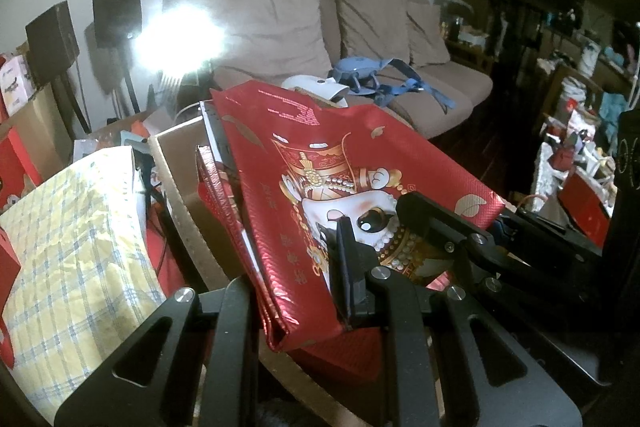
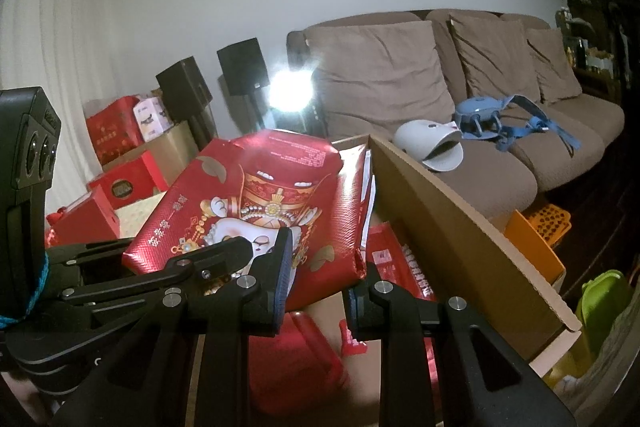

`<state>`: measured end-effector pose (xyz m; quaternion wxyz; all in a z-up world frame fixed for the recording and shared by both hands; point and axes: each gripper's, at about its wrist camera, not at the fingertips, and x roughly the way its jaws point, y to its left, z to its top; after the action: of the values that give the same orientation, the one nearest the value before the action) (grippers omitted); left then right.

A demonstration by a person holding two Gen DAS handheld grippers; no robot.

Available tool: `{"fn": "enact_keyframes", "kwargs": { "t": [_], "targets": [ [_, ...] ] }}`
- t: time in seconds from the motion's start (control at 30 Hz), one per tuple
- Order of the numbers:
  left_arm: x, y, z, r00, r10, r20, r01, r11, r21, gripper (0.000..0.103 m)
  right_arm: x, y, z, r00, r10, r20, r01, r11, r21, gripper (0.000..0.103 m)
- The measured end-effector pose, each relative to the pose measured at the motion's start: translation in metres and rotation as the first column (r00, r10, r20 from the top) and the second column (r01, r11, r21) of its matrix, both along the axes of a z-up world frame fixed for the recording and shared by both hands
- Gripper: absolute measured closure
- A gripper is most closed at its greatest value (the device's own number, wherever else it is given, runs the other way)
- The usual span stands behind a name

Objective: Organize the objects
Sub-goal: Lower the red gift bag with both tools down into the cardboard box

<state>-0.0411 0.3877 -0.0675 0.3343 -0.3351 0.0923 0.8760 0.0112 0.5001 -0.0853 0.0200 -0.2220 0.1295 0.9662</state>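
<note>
Behind, a beige sofa (image 1: pixel 400 75) fills the upper frame; the left gripper (image 1: pixel 304 267) clamps the red gift bag (image 1: pixel 320 155) at centre, above the cardboard box (image 1: pixel 180 163).

Right-wrist view: right gripper (image 2: pixel 320 279) pinches the bag's lower edge; better lower both ends evenly into the box
</note>
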Motion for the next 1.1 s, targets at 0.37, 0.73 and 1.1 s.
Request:
{"fn": "enact_keyframes", "kwargs": {
  "t": [0.37,0.73,1.1],
  "targets": [
    [-0.003,-0.003,-0.008,1.0,0.004,0.027,-0.004,1.0,0.004,0.087,-0.003,0.0,-0.004,1.0,0.005,0.025,-0.005,1.0,0.004,0.081],
    [-0.009,-0.002,-0.015,0.998,0.005,0.062,-0.005,1.0,-0.003,0.087,-0.007,0.003,-0.007,0.998,0.008,0.056,-0.009,1.0,0.002,0.081],
    [-0.011,-0.001,-0.019,0.996,0.012,0.087,-0.011,1.0,-0.014,0.087,-0.011,0.005,-0.011,0.996,0.014,0.083,-0.014,1.0,-0.007,0.081]
  ]
}}
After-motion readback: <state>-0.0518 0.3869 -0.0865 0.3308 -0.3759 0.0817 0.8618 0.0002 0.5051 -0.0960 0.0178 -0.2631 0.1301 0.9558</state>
